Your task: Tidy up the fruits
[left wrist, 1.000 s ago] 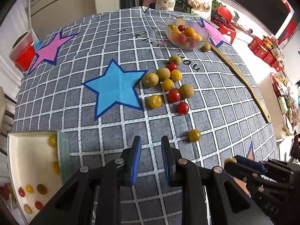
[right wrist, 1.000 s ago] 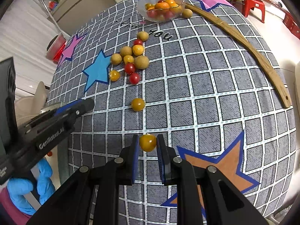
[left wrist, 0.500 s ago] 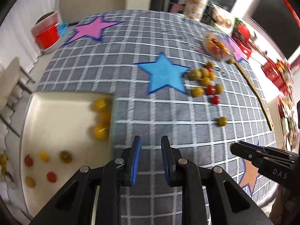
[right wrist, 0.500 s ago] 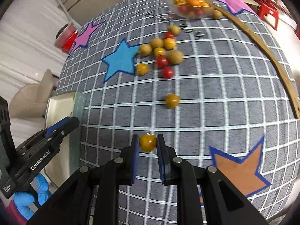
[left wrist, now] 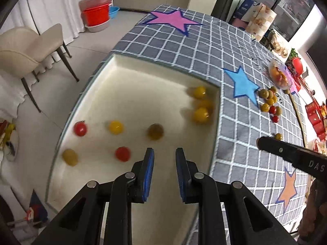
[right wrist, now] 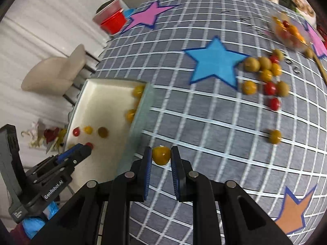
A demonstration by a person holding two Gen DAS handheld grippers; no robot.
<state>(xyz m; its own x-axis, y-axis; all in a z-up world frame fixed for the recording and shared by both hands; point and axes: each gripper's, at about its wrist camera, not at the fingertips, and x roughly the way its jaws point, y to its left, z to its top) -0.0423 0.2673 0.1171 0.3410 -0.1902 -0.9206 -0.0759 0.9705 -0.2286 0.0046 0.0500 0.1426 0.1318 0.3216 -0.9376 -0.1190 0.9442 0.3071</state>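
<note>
A cream tray (left wrist: pixel 143 81) holds several small red, yellow and brown fruits, among them a red one (left wrist: pixel 122 153). My left gripper (left wrist: pixel 164 153) hangs over the tray's near part, shut, with nothing between its blue pads. My right gripper (right wrist: pixel 161 153) is shut on a yellow tomato (right wrist: pixel 161 155) and hovers over the checked cloth just right of the tray (right wrist: pixel 102 102). The left gripper (right wrist: pixel 81 149) shows at the lower left of the right wrist view. A pile of loose fruits (right wrist: pixel 265 73) lies right of the blue star, and a single yellow one (right wrist: pixel 274 136) lies nearer.
A glass bowl (right wrist: pixel 290 32) of fruits stands at the far right of the table, beside a wooden stick (right wrist: pixel 320 67). A beige chair (left wrist: pixel 24 47) and red tubs (left wrist: pixel 95 16) stand on the floor left of the table. The tray sits at the table's left edge.
Both grippers have swept left, from over the cloth toward the tray. The left one now hangs over the tray. The right one still grips the yellow tomato.
</note>
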